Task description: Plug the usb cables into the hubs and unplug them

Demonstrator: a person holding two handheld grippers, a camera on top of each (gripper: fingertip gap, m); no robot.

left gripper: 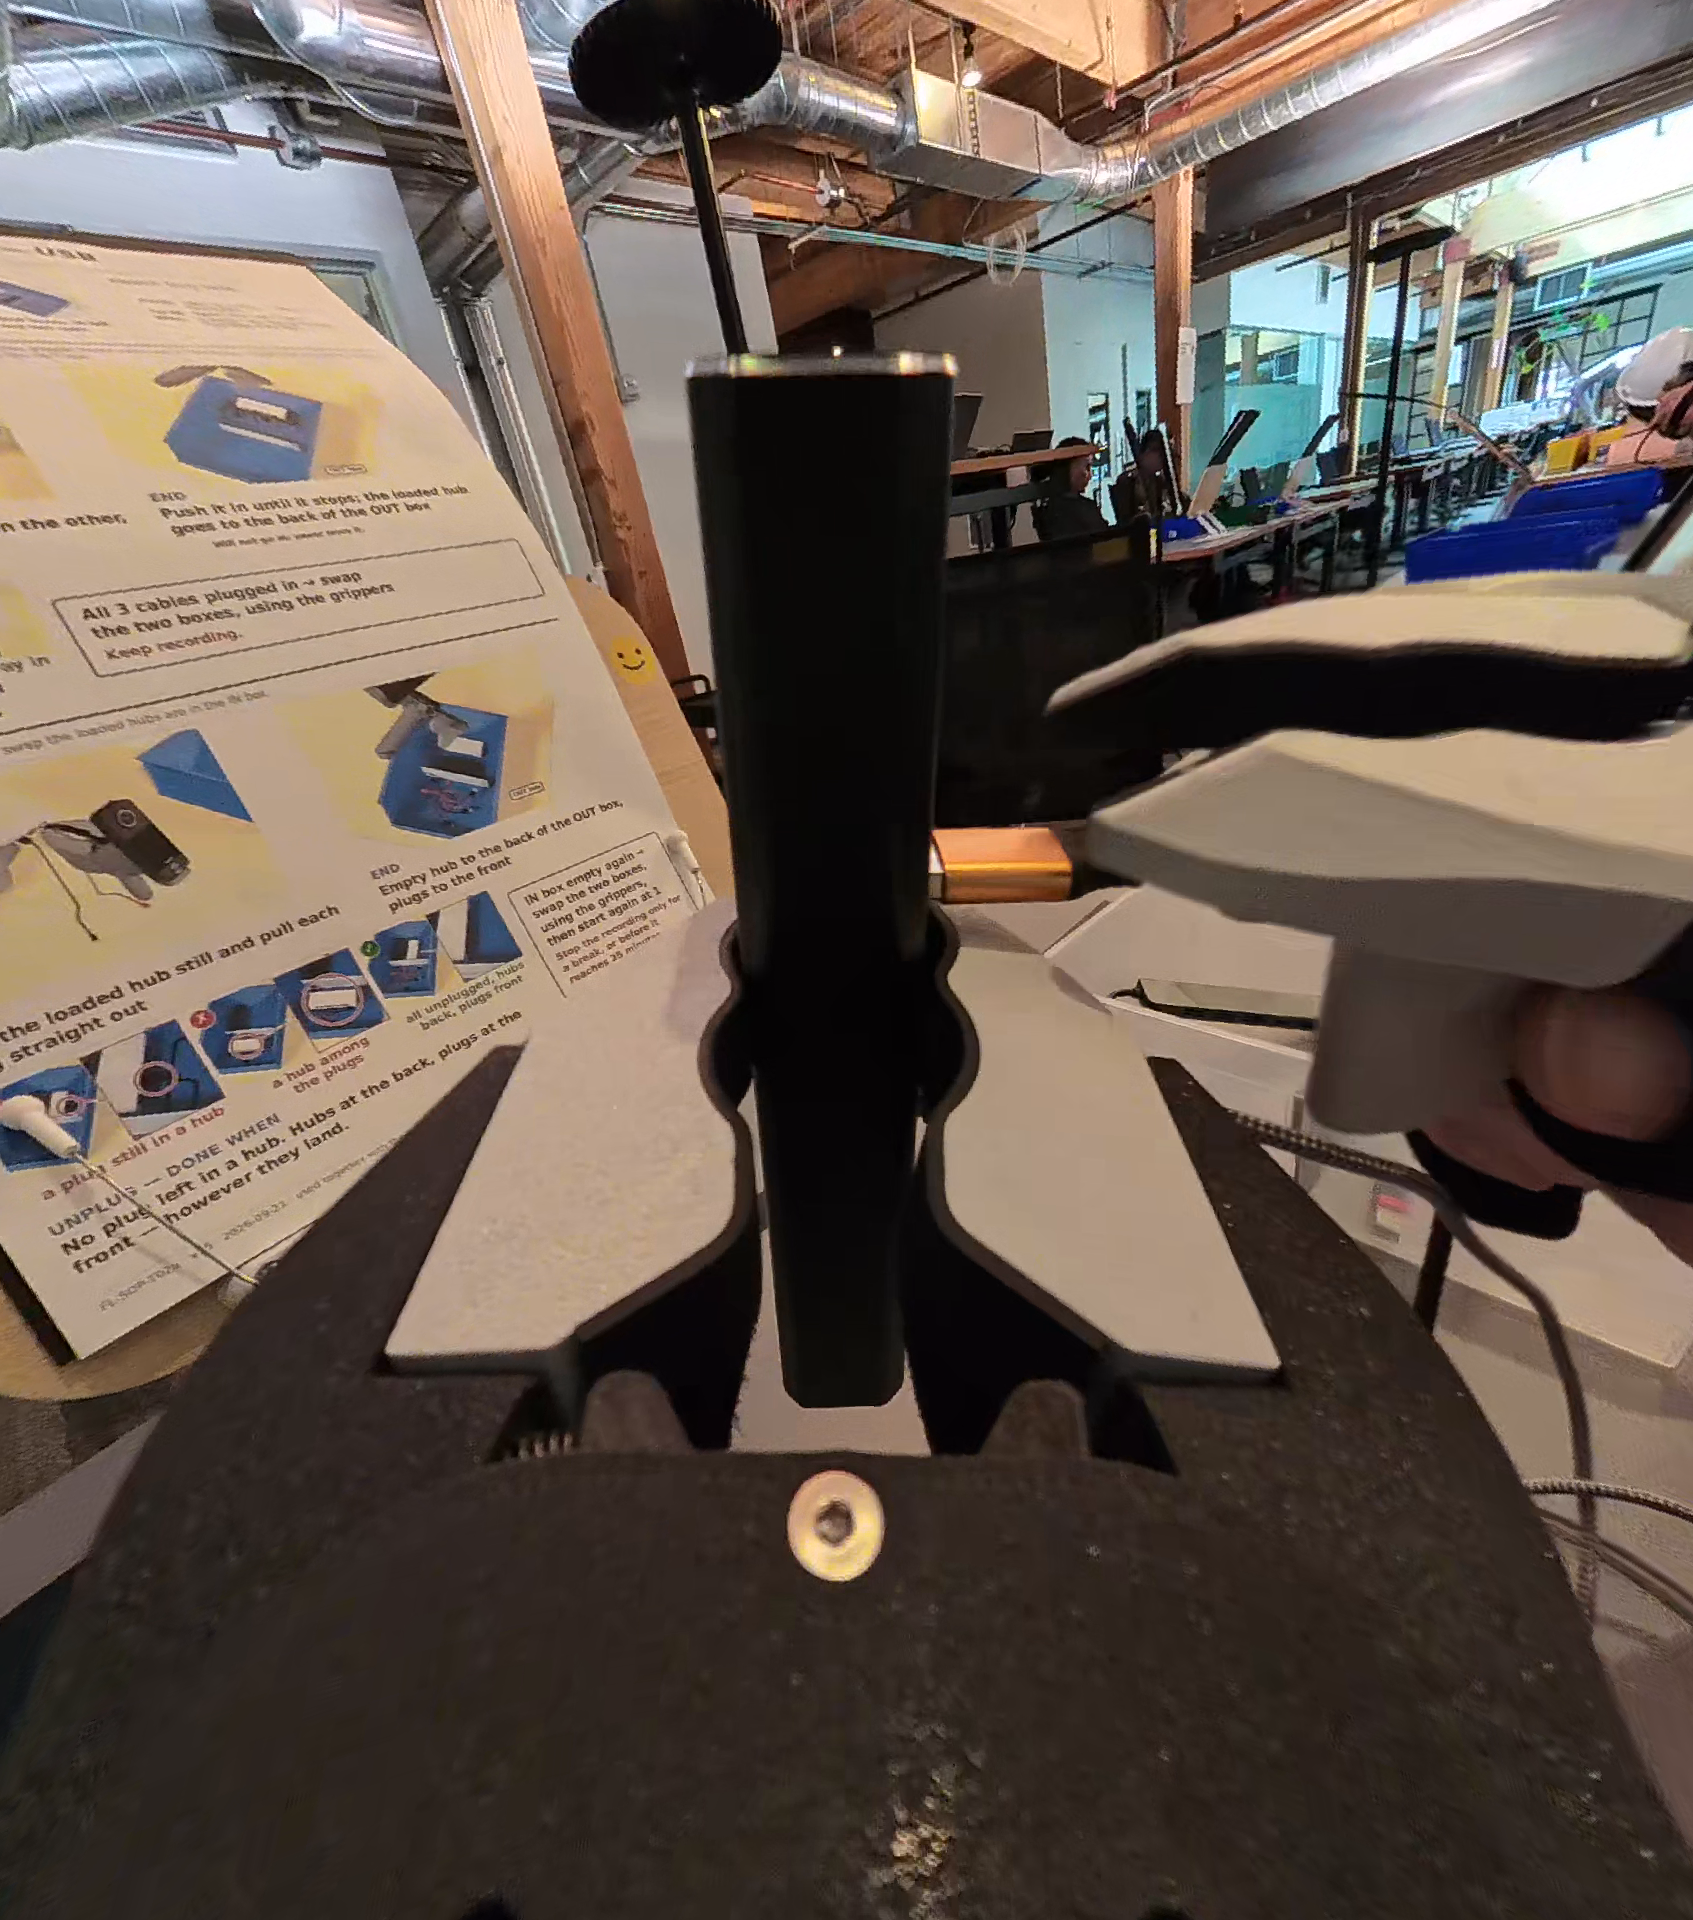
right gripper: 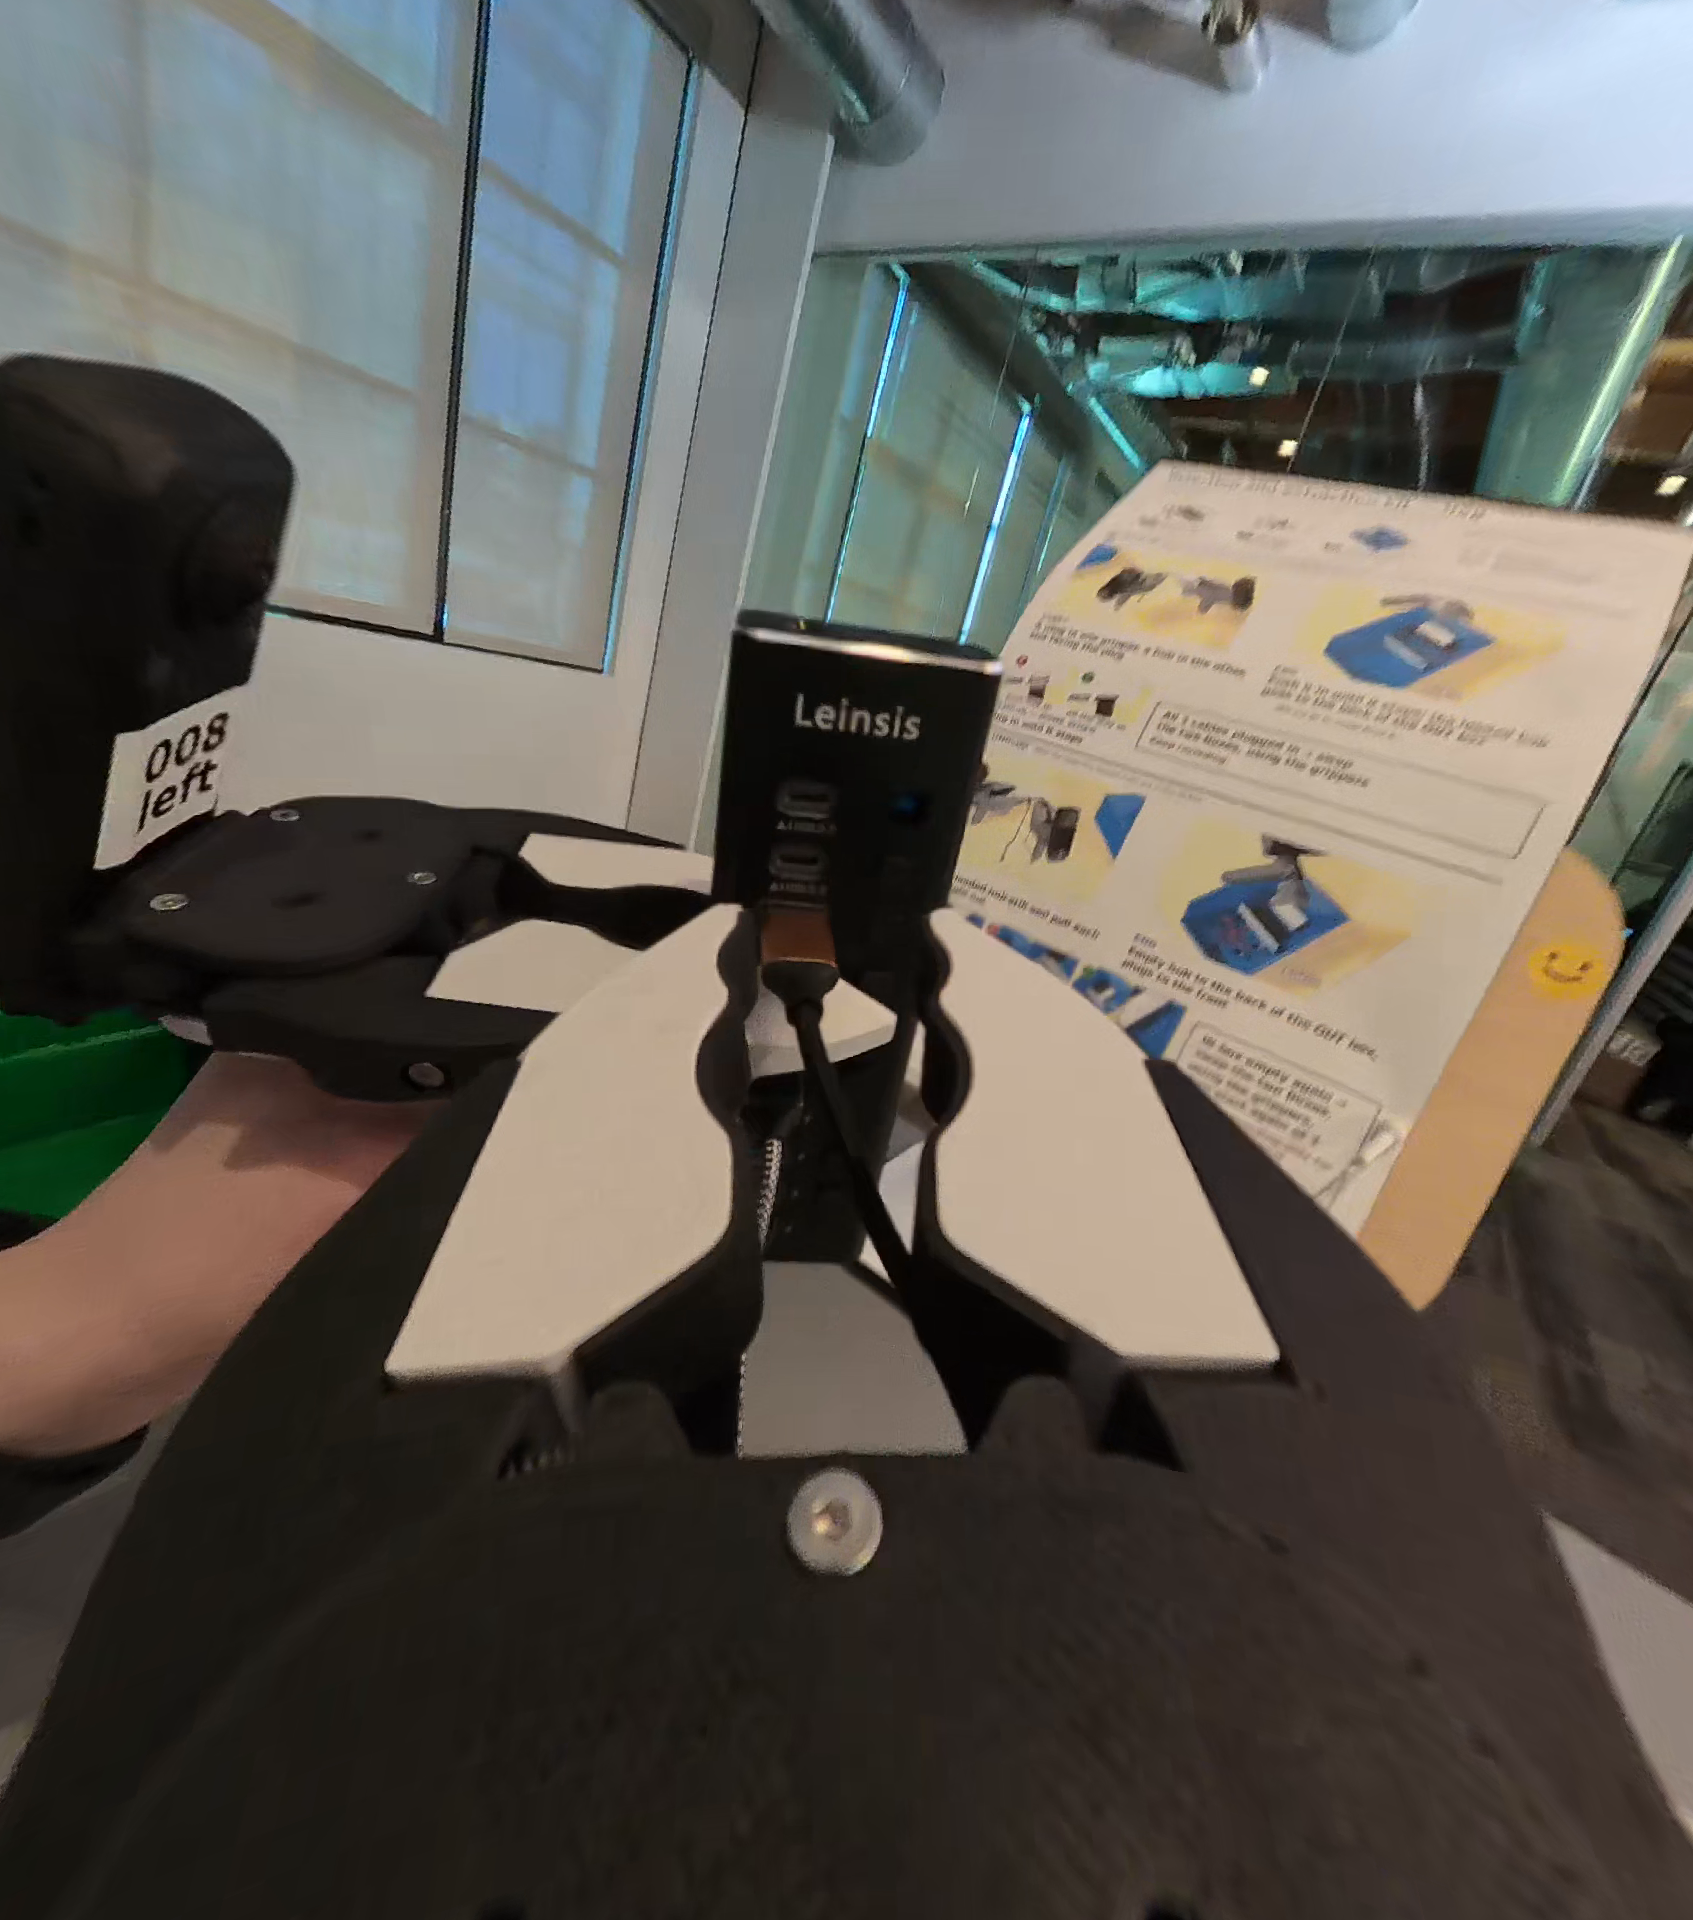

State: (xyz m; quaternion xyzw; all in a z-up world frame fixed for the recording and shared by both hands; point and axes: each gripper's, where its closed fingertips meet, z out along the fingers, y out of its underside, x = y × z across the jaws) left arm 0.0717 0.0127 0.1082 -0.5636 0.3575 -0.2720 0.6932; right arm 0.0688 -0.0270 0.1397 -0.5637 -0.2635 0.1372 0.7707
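The left tongs [left gripper: 834, 1023] are pinching the black USB hub [left gripper: 826, 831] upright. The right tongs [right gripper: 834, 971] are gripping a USB plug [right gripper: 798, 940] at the hub's lowest port, its cable [right gripper: 847, 1132] trailing back.

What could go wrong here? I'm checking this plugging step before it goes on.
1. The left gripper holds the black hub only low on its body, so a sideways push may tilt it.
2. The plug in the right gripper sits at the lowest port; a skewed angle could jam it.
3. The cable could snag between the jaws.
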